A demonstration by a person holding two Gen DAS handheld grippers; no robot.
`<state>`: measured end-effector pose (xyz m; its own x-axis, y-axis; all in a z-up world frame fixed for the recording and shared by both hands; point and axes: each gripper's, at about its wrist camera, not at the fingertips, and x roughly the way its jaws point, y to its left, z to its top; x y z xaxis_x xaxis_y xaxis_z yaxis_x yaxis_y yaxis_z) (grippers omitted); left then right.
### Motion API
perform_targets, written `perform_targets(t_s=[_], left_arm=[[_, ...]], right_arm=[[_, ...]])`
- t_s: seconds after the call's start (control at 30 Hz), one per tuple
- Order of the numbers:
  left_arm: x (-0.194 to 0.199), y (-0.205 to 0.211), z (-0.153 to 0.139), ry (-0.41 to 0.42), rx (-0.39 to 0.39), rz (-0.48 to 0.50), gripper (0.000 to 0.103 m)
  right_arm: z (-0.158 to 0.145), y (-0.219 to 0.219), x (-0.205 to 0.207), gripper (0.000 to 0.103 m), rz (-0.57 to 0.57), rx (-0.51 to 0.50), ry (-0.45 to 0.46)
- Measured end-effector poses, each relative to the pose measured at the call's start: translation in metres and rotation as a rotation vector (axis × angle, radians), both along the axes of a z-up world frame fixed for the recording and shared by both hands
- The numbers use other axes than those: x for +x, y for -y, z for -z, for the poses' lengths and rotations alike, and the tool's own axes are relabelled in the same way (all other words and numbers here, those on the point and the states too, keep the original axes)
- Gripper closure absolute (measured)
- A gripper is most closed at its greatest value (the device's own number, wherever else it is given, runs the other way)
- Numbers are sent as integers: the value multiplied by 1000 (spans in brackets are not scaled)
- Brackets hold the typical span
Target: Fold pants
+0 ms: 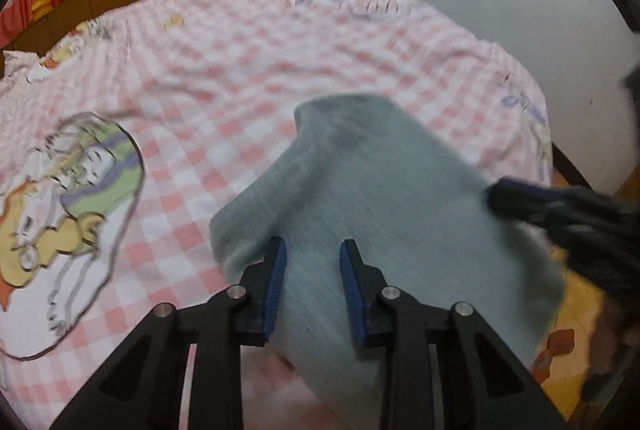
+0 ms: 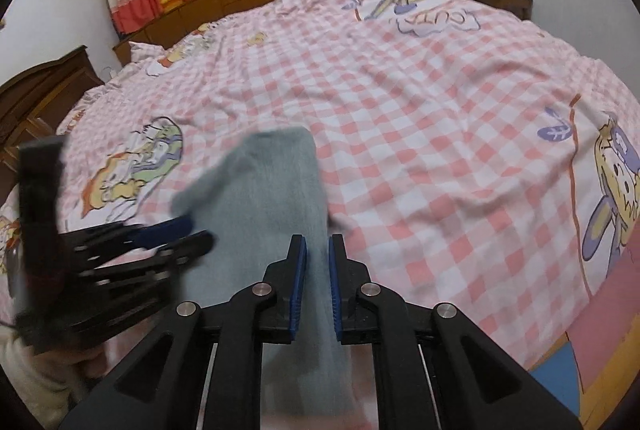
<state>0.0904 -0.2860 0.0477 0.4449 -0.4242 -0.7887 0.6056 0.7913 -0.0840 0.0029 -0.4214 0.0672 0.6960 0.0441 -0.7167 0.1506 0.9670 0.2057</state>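
Left gripper fingers gape over grey pants; right gripper fingers pinch them.

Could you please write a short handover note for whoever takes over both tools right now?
Left tool: jaws apart, gray pants between them, grip unclear.
Right tool: jaws narrowly apart with the pants' edge between them; grip unclear.
Pants: lifted off the pink checked bedspread, blurred in motion.
Done: pants appear partly folded.
Left: lay them flat, finish folding.
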Motion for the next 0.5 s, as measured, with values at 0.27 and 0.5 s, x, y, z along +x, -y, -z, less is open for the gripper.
perform_targets(t_s=[0.27,0.5], left_arm=[[-16,-25,-20,-76,-134,20,65],[-51,-27,-2,-152,-103,73,65]], right_arm=[[-3,-20,-25,92,-153,18,30],[39,-9,-23,92,-137,38,-40]])
